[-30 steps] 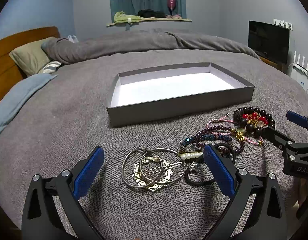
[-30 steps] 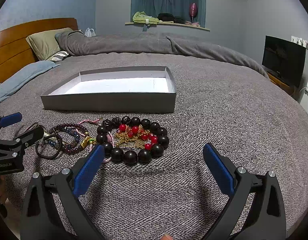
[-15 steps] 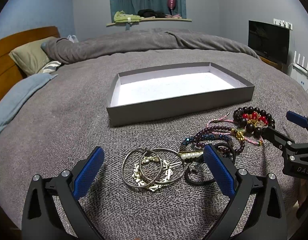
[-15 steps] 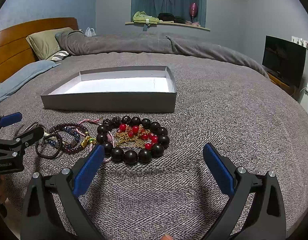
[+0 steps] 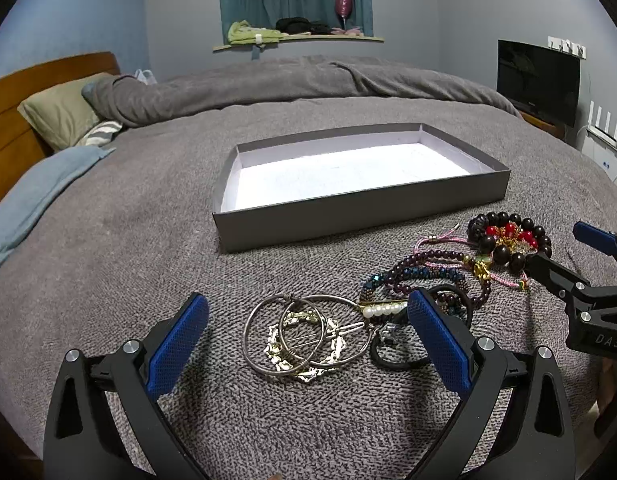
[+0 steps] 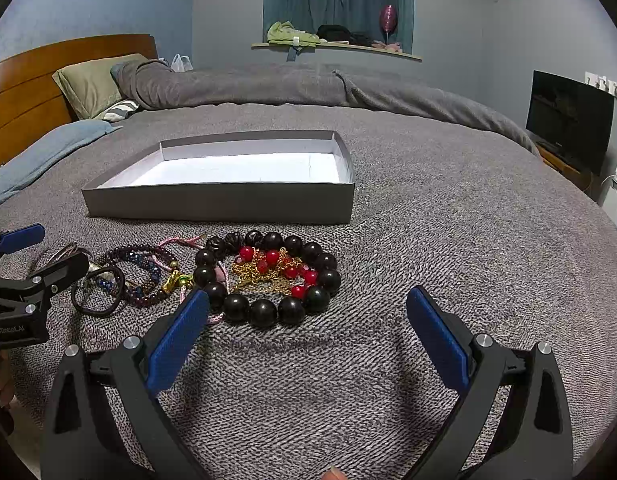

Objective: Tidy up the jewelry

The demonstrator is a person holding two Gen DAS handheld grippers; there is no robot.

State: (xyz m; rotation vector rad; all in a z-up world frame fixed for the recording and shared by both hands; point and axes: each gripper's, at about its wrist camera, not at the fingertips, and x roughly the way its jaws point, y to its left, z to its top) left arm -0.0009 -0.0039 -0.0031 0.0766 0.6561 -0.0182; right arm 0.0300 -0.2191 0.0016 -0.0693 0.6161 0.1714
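A bedroom: a wide bed under a grey knitted blanket, wooden headboard to the left and a curtained window beyond. On the blanket lies a shallow grey box with a white floor, nothing in it, ahead of both tools. The left gripper has its blue-padded fingers spread wide and holds nothing; between and just ahead of them lie silver bangles piled over a gold-toned chain, with a pearl hair clip and a black hair tie beside its right finger. The right gripper is likewise wide apart and empty. Just ahead of it, toward its left finger, sits a dark bead bracelet ringing red beads and a gold chain; further left lie purple bead strands and pink cord, short of the box.
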